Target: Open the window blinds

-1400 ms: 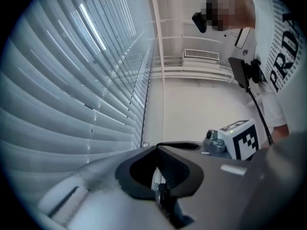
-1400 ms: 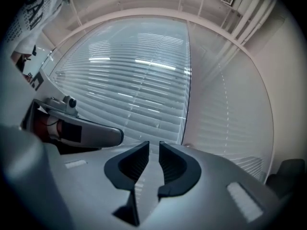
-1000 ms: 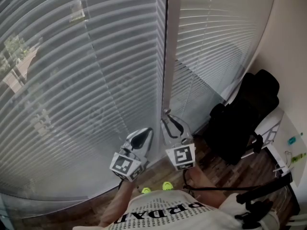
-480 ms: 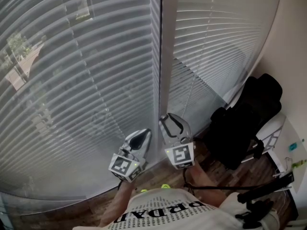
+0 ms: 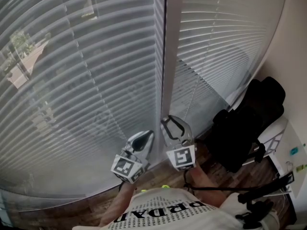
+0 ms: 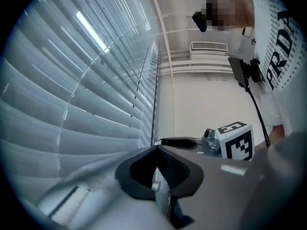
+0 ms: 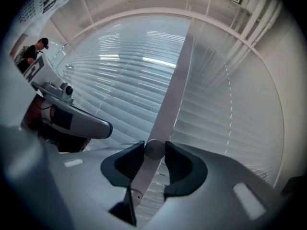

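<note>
Left hand-held gripper [image 5: 148, 134]: held low before window blinds [image 5: 81, 90], pointing roughly level at them, marker cube toward person. Jaw tips together, nothing between.
Right hand-held gripper [image 5: 171, 120]: just beside left one, same pose. Jaws have just been opening, now apart. Pale upright bar [image 5: 165, 66] dividing two blind panels lines up in gap; pads not seen pressing it.
Blinds hang lowered over both panes.
</note>
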The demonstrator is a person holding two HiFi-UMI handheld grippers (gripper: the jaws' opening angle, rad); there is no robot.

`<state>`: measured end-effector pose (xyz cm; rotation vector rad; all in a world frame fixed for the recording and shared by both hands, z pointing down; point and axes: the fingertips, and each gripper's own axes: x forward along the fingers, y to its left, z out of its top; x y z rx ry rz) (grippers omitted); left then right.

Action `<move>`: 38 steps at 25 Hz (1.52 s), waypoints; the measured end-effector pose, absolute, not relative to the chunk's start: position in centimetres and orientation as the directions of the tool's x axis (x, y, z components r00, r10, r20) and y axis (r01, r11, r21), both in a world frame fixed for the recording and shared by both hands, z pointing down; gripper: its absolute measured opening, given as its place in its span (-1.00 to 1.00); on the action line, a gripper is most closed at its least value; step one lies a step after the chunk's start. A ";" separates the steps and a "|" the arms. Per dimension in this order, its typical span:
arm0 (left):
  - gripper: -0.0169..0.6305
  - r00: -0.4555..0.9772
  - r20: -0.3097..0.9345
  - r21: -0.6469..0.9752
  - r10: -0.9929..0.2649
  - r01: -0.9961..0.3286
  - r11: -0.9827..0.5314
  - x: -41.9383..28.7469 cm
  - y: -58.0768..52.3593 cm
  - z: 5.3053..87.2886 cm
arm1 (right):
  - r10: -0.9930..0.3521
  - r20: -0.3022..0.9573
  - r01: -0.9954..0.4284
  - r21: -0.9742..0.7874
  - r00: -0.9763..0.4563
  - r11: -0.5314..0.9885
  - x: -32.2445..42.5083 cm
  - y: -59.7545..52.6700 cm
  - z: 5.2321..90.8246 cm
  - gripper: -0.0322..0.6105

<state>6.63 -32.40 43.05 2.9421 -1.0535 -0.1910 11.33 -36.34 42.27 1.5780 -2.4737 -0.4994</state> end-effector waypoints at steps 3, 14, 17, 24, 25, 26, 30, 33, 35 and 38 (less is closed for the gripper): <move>-0.97 0.765 -0.104 0.056 -0.635 -0.633 -0.772 6.7 -32.4 43.1 | -0.903 -0.036 -0.848 0.364 -0.428 0.387 11.3 -36.4 42.3 -0.47; -0.97 0.777 -0.096 0.067 -0.622 -0.618 -0.783 7.0 -32.2 43.6 | -0.903 -0.047 -0.888 0.208 -0.427 0.409 11.8 -36.6 42.6 -0.48; -0.97 0.776 -0.096 0.070 -0.623 -0.619 -0.782 6.9 -32.2 43.5 | -0.904 -0.048 -0.896 0.166 -0.425 0.412 11.9 -36.7 42.7 -0.48; -0.97 0.779 -0.099 0.070 -0.619 -0.615 -0.785 6.5 -32.3 43.4 | -0.907 -0.056 -0.908 -0.016 -0.417 0.419 12.2 -36.9 42.9 -0.49; -0.97 0.779 -0.099 0.070 -0.620 -0.616 -0.785 6.5 -32.3 43.4 | -0.907 -0.059 -0.906 -0.047 -0.417 0.420 12.2 -36.9 42.9 -0.49; -0.97 0.779 -0.097 0.070 -0.620 -0.616 -0.785 6.5 -32.3 43.4 | -0.907 -0.060 -0.904 -0.073 -0.416 0.420 12.3 -37.0 42.9 -0.49; -0.97 0.782 -0.085 0.058 -0.618 -0.615 -0.786 6.6 -32.3 43.3 | -0.909 -0.068 -0.895 -0.160 -0.410 0.416 12.4 -37.1 42.9 -0.49; -0.97 0.783 -0.097 0.060 -0.615 -0.612 -0.789 6.5 -32.4 43.3 | -0.910 -0.077 -0.875 -0.253 -0.407 0.412 12.6 -37.2 43.0 -0.49; -0.97 0.783 -0.098 0.060 -0.614 -0.611 -0.789 6.5 -32.5 43.4 | -0.912 -0.079 -0.869 -0.279 -0.403 0.408 12.6 -37.2 43.1 -0.49; -0.97 0.787 -0.107 0.061 -0.608 -0.605 -0.794 6.7 -32.5 43.3 | -0.913 -0.076 -0.859 -0.314 -0.402 0.405 12.7 -37.4 43.2 -0.49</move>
